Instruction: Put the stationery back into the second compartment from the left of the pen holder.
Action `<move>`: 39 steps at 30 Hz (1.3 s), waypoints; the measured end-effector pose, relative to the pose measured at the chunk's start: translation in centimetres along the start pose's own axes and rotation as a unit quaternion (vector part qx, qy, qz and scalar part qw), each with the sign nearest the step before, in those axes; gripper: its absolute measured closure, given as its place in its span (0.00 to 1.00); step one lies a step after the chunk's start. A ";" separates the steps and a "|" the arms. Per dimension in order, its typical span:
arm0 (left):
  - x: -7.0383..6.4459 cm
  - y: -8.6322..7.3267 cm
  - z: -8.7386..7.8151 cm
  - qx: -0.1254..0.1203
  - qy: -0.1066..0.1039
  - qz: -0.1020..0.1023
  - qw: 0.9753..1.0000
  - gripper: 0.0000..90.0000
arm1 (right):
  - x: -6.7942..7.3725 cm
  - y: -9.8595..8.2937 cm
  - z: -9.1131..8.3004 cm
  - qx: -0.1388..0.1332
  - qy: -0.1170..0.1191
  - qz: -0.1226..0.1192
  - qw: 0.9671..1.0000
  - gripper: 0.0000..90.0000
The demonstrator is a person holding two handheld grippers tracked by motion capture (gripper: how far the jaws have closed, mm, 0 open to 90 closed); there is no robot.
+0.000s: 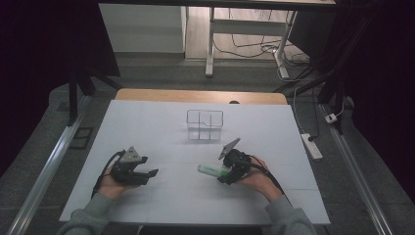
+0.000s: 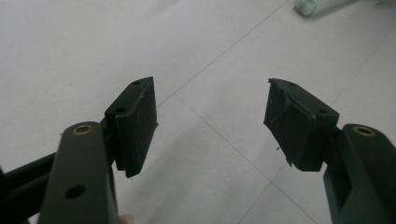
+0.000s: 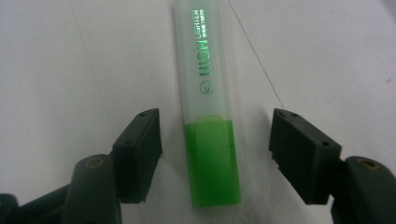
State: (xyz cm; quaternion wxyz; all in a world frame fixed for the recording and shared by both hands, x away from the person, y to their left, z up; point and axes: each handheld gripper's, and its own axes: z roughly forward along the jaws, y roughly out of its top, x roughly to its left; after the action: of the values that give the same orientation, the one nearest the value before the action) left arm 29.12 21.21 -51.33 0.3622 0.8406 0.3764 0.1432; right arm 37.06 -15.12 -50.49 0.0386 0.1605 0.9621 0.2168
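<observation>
Green highlighter lies flat on the white table, between the right gripper jaws, which stand wide on either side, untouching (green cap end nearest). Left gripper jaws wide, nothing held, well apart.

White table: highlighter, clear organizer

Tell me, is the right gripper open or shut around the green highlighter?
Open. The right gripper has its fingers spread on both sides of the green highlighter, with visible gaps.
</observation>
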 end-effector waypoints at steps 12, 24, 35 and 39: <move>-0.1 0.0 0.1 0.003 0.000 0.004 1.000 0.38 | 0.3 0.4 0.1 0.008 -0.003 -0.031 0.999 0.70; -0.1 -0.1 0.2 0.005 0.004 0.008 1.000 0.38 | 0.6 0.3 -0.1 -0.012 0.002 -0.045 0.999 0.74; -0.4 0.0 0.3 0.007 0.006 0.015 1.000 0.38 | 1.0 0.6 -2.3 -0.045 -0.008 -0.050 0.998 0.74; -0.4 0.0 0.3 0.008 0.006 0.017 1.000 0.38 | 1.1 0.7 -3.2 -0.063 -0.007 -0.046 0.997 0.74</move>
State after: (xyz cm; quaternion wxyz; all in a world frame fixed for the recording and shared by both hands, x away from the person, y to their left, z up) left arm 28.99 20.73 -51.51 0.3504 0.8488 0.3658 0.1513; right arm 35.74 -15.48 -47.33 0.0654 0.1152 0.9525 0.2741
